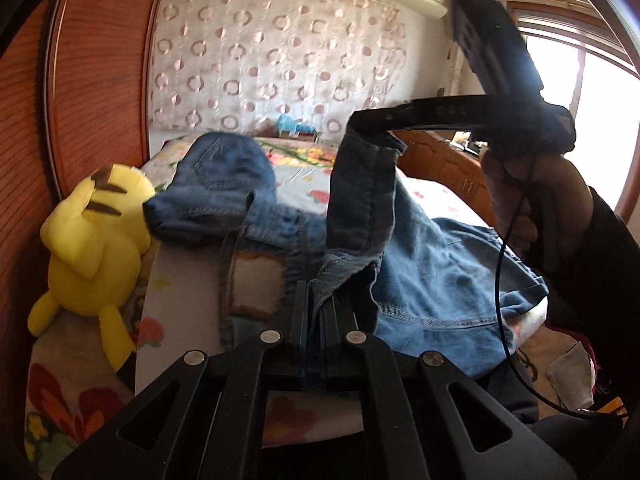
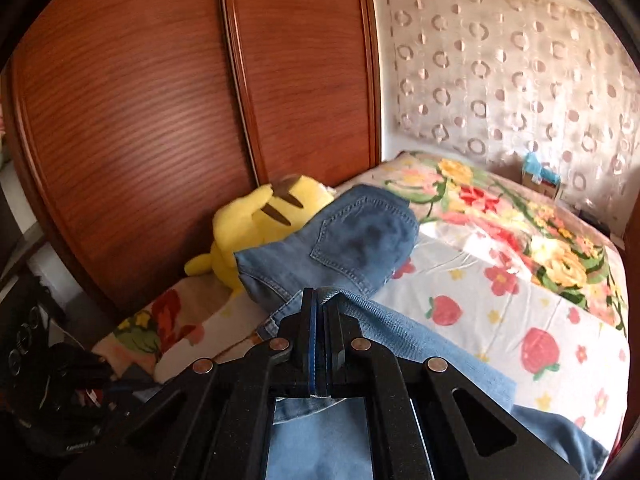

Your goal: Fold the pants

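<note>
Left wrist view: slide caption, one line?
Both grippers' fingers pinch blue jeans on a floral bed, right gripper lifting denim.

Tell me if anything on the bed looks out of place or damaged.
The jeans show a ragged, frayed rip with pale surface showing through, near the left gripper. A yellow plush lies tipped over at the bed's edge against the wardrobe, touching the jeans' top end. Nothing looks spilled.
</note>
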Demonstrator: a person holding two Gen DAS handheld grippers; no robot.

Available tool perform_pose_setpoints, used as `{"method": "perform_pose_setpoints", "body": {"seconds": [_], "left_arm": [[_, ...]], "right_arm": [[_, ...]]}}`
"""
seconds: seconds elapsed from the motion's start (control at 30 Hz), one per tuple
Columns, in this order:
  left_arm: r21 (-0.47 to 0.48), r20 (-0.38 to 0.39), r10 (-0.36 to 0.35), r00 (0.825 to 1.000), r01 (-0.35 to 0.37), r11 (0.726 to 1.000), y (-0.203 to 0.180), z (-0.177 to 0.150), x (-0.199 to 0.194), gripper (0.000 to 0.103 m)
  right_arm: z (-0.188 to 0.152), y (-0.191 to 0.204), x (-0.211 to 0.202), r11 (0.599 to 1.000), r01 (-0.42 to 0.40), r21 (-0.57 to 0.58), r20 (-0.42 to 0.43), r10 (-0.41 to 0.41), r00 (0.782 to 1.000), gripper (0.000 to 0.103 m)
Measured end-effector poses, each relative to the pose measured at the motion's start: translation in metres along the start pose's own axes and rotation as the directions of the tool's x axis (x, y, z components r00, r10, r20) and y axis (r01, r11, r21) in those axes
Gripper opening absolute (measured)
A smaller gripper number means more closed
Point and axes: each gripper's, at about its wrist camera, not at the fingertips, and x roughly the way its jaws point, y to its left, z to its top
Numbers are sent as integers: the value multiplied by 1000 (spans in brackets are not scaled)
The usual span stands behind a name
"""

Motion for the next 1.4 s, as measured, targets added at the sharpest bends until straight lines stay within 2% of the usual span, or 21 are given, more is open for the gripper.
{"method": "perform_pose_setpoints", "body": {"seconds": [0.17, 0.3, 0.37, 0.4, 0.43, 0.5, 0.57, 0.6, 0.63, 0.7, 0.77, 0.87, 1.03, 1.07, 1.13, 1.27, 1.4], "left_arm": [[-8, -39, 39, 998, -39, 999, 9, -10, 11, 5], [-28, -53, 44, 998, -46, 999, 15, -13, 14, 7], [-31, -52, 55, 997, -57, 998, 16, -12, 14, 21], [-29, -49, 60, 997, -61, 998, 16, -11, 13, 35], [-27, -42, 62, 997, -63, 998, 15, -9, 13, 42], [-19, -27, 52, 998, -53, 998, 14, -7, 11, 43], [-15, -11, 52, 999, -53, 998, 11, -4, 10, 43], [-10, 9, 45, 999, -45, 999, 8, -2, 9, 43], [-5, 21, 34, 999, -34, 999, 6, -1, 10, 43], [13, 16, 6, 1000, -6, 1000, 0, 2, 16, 43], [30, 0, -11, 1000, 11, 999, -4, 4, 25, 38], [50, -44, 29, 999, -27, 998, -6, 0, 43, 36], [38, -95, 70, 993, -67, 997, 4, -6, 61, 34], [38, -99, 72, 993, -69, 997, 5, -8, 62, 31], [36, -105, 69, 992, -66, 997, 7, -10, 65, 11], [14, -53, 80, 995, -80, 997, 11, -8, 48, 8], [-8, -61, 101, 993, -102, 995, 19, -13, 37, 8]], "right_arm": [[13, 3, 34, 1000, 10, 8, -48, -10, 999, 2], [17, 10, 57, 1000, 13, 8, -79, -13, 997, 2], [19, 12, 70, 1000, 21, 11, -97, -20, 995, 2], [19, 13, 76, 1000, 25, 14, -105, -23, 994, 2], [19, 13, 85, 999, 31, 18, -113, -29, 993, 2], [19, 12, 91, 999, 36, 40, -119, -31, 992, 3], [19, 11, 94, 998, 35, 57, -125, -28, 992, 17], [18, 10, 91, 997, 40, 59, -124, -32, 992, 29], [18, 9, 90, 997, 47, 60, -122, -39, 992, 47], [17, 7, 84, 997, 57, 59, -115, -50, 992, 57], [16, 3, 72, 997, 49, 65, -96, -43, 994, 57], [5, -9, 48, 996, 74, 60, -67, -70, 995, 57], [-44, -38, -2, 990, 129, 58, -51, -126, 991, 57], [-56, -44, -9, 988, 142, 58, -53, -139, 989, 57], [-84, -56, -20, 982, 177, 60, -68, -173, 983, 57], [-128, -78, -28, 972, 202, 121, -113, -188, 976, 57], [-154, -90, -37, 961, 212, 177, -125, -192, 973, 57]]}}
